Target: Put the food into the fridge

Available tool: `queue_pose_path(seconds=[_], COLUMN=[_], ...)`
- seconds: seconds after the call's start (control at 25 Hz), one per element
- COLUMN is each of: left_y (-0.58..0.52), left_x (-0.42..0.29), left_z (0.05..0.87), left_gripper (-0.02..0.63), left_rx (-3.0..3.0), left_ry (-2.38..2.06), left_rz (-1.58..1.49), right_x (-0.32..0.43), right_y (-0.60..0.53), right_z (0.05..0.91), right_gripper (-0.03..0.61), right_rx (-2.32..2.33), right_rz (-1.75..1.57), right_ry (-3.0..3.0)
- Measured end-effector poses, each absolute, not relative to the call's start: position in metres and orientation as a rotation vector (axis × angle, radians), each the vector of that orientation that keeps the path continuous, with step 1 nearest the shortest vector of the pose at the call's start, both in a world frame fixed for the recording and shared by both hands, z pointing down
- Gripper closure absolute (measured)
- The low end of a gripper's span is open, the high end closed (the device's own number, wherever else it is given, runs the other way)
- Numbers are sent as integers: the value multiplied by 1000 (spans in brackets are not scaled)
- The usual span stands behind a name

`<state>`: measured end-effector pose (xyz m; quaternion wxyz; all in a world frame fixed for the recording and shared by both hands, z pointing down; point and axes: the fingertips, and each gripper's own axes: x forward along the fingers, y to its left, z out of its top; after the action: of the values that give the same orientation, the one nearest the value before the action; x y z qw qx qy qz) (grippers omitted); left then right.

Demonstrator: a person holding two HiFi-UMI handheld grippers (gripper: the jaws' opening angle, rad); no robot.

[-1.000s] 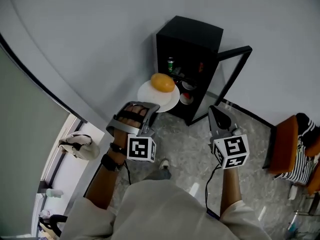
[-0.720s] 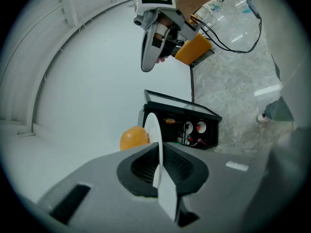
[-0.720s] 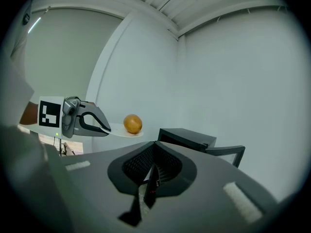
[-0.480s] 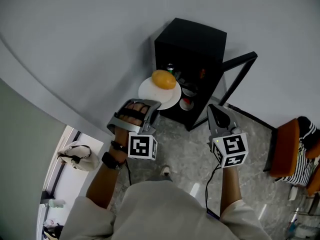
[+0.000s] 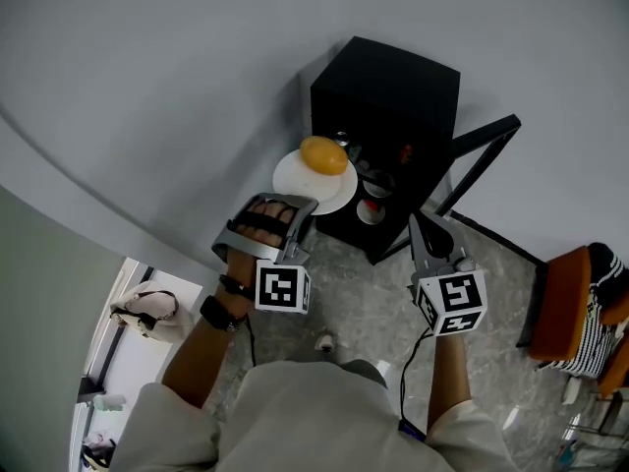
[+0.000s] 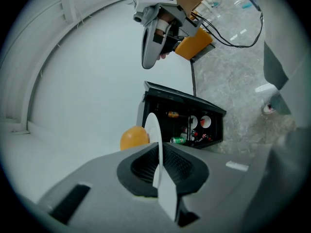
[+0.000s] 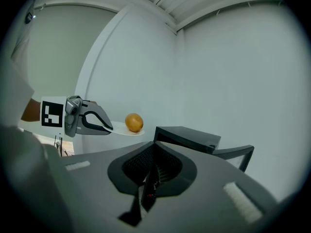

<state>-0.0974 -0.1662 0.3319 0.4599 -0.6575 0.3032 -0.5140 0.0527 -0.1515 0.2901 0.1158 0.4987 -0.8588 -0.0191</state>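
We clamp left gripper (image 5: pixel 298 207) on plate (image 5: pixel 329 193) rim, orange (image 5: pixel 323 154) atop, before open fridge (image 5: pixel 393 87) | right gripper (image 5: pixel 426 226) jaws together, empty | left gripper view shows us green can (image 6: pixel 178 140) inside; right gripper view hides it

Pale wall (image 5: pixel 147 67), speckled grey floor (image 5: pixel 364 303), orange chair (image 5: pixel 558 298) at right.
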Motion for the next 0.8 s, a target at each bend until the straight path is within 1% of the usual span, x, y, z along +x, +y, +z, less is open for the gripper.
queue_pose_path(seconds=[0.36, 0.8], left_y=[-212, -276], left_x=[-95, -65], left_z=[353, 427], left_gripper=[591, 592], left_rx=[-1578, -1587], left_ry=[820, 805], left_rz=[-1249, -1252], right_x=[58, 81], right_y=[-199, -263], right_z=[314, 382], right_gripper=[571, 571], right_rx=[1528, 1578], right_rz=[-55, -52], right_ry=[-2487, -2496])
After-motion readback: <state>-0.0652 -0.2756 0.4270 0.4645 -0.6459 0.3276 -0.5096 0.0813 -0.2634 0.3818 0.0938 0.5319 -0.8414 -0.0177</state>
